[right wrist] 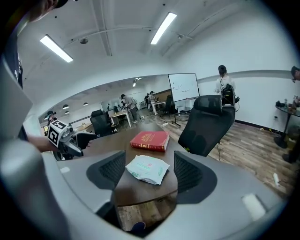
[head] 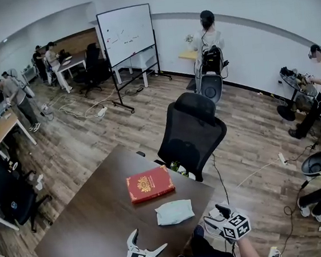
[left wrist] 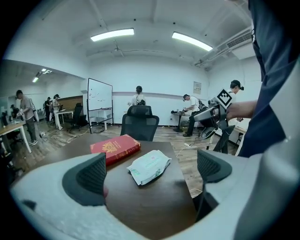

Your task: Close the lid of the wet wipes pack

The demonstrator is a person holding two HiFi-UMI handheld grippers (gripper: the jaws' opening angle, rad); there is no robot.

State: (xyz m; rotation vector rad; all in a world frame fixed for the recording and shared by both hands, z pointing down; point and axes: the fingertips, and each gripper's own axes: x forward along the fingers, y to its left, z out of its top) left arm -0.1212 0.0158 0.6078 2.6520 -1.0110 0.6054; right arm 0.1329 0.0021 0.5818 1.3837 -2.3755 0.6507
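Table: a dark brown wooden table [head: 86, 231] fills the lower left of the head view, and everything that matters lies toward its near right corner.
Left gripper: the white left gripper [head: 149, 241] hangs over the table's near edge. Its jaws stand wide apart with nothing between them, and it is well short of the pack.
Book: a red hardback book with a gold emblem [head: 150, 184] lies flat just beyond the pack. It plays no part in the job.
Wipes pack: the pale green-and-white soft wet wipes pack [head: 174, 212] lies flat on the table close to the near edge, between the two grippers and a little ahead of them. Nothing touches it.
Chair: a black mesh office chair [head: 192, 130] is pushed up to the table's far side, behind the book.
Right gripper: the white right gripper [head: 214, 214] hovers off the table's near right corner. Its jaws are roughly half open and empty, and the pack sits in line with them but farther on.
Lid: no flap stands up from the pack in any view and its top looks level. Whether the lid is pressed fully shut is too small to tell.
Progress: as I judge it, either the lid is already down and the hands are clear, or the closing press has not yet been made.
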